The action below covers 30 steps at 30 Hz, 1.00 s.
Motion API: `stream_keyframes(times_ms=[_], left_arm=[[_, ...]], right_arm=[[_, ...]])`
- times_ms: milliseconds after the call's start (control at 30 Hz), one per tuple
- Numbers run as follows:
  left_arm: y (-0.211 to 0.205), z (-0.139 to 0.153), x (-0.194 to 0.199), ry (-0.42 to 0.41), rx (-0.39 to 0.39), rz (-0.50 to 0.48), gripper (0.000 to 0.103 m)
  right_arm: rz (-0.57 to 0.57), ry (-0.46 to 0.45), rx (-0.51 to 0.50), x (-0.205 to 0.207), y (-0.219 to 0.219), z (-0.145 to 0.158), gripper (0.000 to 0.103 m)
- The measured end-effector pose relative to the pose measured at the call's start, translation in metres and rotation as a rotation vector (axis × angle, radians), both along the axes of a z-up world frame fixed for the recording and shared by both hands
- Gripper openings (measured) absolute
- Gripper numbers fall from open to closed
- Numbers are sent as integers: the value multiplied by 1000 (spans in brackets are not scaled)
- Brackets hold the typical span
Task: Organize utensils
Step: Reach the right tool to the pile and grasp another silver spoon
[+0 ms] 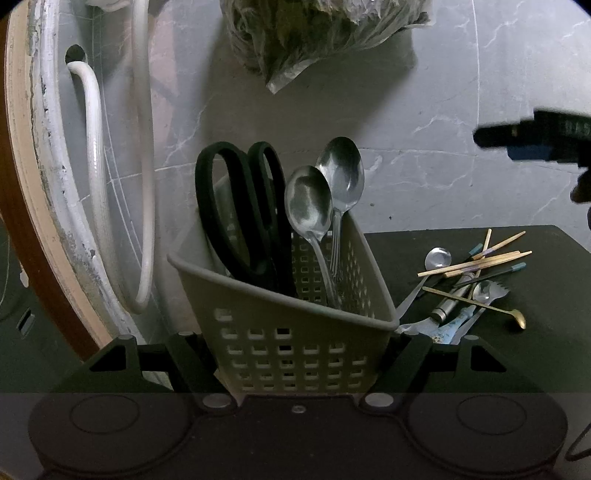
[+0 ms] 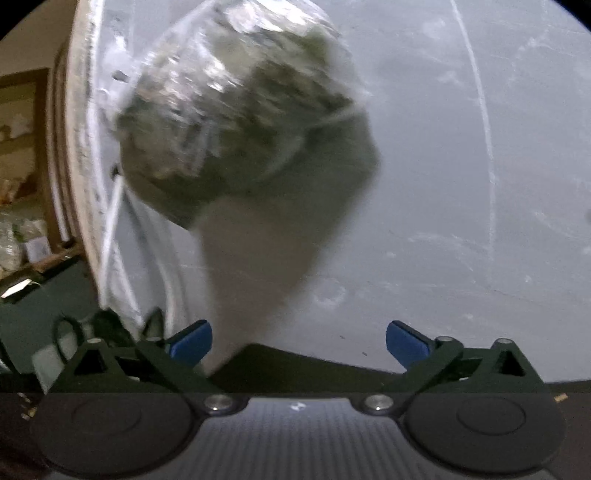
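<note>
A beige perforated utensil basket (image 1: 295,332) sits between the fingers of my left gripper (image 1: 295,354), which is shut on its lower part. In it stand black-handled scissors (image 1: 240,206) and two steel spoons (image 1: 308,203). To its right, on a dark table (image 1: 535,332), lies a loose pile of utensils (image 1: 472,288): wooden chopsticks, a small spoon, a fork and a brass stirrer. My right gripper (image 2: 299,341) is open and empty, raised and facing the wall; it also shows at the right edge of the left wrist view (image 1: 535,144).
A clear plastic bag of greenish stuff (image 1: 317,33) hangs on the grey marble wall; it also shows in the right wrist view (image 2: 229,110). White hoses (image 1: 96,147) and a wooden frame run down the left side.
</note>
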State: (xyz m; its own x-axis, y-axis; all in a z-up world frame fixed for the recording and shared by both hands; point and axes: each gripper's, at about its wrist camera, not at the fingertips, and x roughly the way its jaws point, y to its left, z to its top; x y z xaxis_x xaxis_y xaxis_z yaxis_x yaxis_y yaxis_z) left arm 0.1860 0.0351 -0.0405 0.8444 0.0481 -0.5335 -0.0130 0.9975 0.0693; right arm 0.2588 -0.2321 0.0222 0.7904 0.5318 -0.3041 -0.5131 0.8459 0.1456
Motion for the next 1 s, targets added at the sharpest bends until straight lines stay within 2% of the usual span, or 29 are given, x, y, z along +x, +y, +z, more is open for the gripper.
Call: stream_keyframes(times_ms=[200,333,900,1000], left_arm=[[-1,1,1,14,10,4,78],[-3,2,1,20,15,13,78],[-8,2,5,34,26,42,78],[-9,2,5,34,26,43,78]], right_arm=[[-61,99,-70,22,-4,-31,103],[-46,164,-101,40,-6,-52,103],[43,273,-185,98,-10,-106,102],[46,291,-179,107,-10,-113,98]])
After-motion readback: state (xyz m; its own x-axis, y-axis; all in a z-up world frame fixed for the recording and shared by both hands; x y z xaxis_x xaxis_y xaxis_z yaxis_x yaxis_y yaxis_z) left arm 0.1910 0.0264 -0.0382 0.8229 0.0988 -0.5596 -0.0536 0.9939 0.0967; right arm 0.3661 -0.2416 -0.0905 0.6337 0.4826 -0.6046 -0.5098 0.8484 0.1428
